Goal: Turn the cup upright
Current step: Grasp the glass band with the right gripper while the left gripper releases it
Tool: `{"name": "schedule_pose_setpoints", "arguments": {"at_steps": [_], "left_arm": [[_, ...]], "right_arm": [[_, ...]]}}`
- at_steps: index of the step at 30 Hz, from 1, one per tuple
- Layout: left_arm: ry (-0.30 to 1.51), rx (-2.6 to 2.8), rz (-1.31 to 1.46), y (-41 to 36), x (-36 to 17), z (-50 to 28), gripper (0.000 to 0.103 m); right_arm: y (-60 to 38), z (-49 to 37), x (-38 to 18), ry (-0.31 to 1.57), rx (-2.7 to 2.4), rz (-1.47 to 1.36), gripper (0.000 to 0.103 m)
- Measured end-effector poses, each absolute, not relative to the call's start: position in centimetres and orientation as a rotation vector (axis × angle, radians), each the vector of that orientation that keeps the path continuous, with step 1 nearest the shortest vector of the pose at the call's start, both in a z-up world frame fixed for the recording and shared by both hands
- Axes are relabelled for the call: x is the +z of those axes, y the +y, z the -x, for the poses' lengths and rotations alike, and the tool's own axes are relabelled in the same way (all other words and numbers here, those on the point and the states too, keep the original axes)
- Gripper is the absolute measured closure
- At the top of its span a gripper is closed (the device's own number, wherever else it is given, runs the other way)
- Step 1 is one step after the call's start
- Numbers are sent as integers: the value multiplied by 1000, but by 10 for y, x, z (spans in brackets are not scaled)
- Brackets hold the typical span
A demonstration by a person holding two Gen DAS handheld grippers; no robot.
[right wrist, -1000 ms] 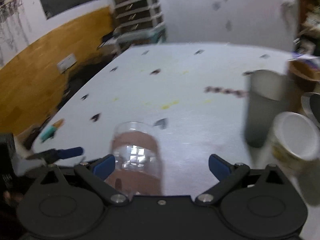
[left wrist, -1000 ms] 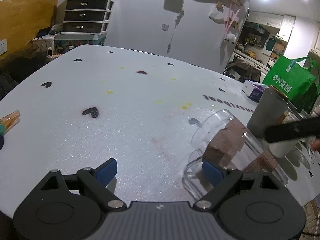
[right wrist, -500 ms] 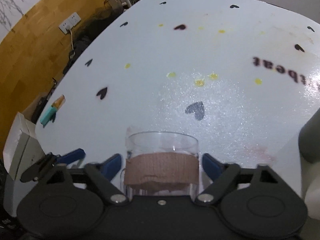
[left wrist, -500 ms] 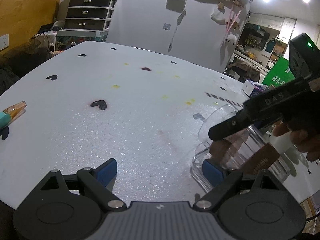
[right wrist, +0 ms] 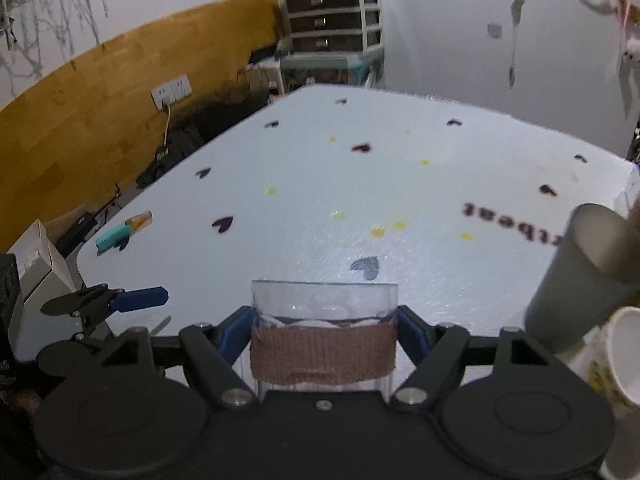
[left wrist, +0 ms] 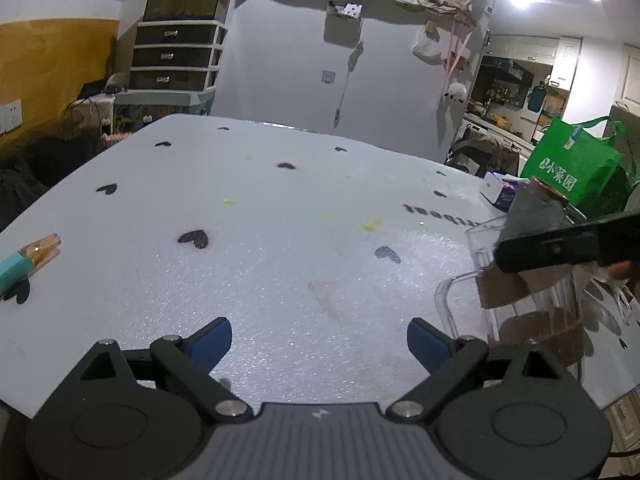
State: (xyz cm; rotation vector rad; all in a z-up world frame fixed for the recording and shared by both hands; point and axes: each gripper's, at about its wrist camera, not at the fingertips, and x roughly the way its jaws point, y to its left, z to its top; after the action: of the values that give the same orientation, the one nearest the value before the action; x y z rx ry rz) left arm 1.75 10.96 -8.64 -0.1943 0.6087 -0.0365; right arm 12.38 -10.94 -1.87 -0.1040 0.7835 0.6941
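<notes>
The clear glass cup [right wrist: 324, 344] has a handle and a band of brown tape. My right gripper [right wrist: 325, 334] is shut on the cup, one blue pad on each side. In the left wrist view the cup [left wrist: 528, 292] stands almost upright at the right, its handle toward the camera, with a black finger of the right gripper [left wrist: 560, 246] across it. My left gripper [left wrist: 320, 338] is open and empty, low over the white table [left wrist: 280, 260], to the left of the cup.
A grey tumbler [right wrist: 580, 276] and a white paper cup [right wrist: 624, 360] stand close to the right of the glass cup. A teal and orange marker [right wrist: 122, 232] lies at the table's left edge. A green bag [left wrist: 572, 172] and a small box [left wrist: 500, 192] are at the far right.
The right gripper has closed its pads on the cup and tipped it from lying on its side to nearly upright. The left gripper has stayed open and drawn back a little.
</notes>
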Motion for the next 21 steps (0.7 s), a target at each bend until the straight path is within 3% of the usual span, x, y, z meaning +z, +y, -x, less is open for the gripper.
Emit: {"name": "schedule_pose_setpoints", "arguments": {"at_steps": [11, 21], "left_arm": [[553, -50, 152, 99, -75, -10, 6], [550, -49, 134, 89, -74, -13, 6]], "right_arm": [[-139, -80, -5, 709, 755, 148, 26], [-146, -135, -14, 477, 573, 57, 26]]}}
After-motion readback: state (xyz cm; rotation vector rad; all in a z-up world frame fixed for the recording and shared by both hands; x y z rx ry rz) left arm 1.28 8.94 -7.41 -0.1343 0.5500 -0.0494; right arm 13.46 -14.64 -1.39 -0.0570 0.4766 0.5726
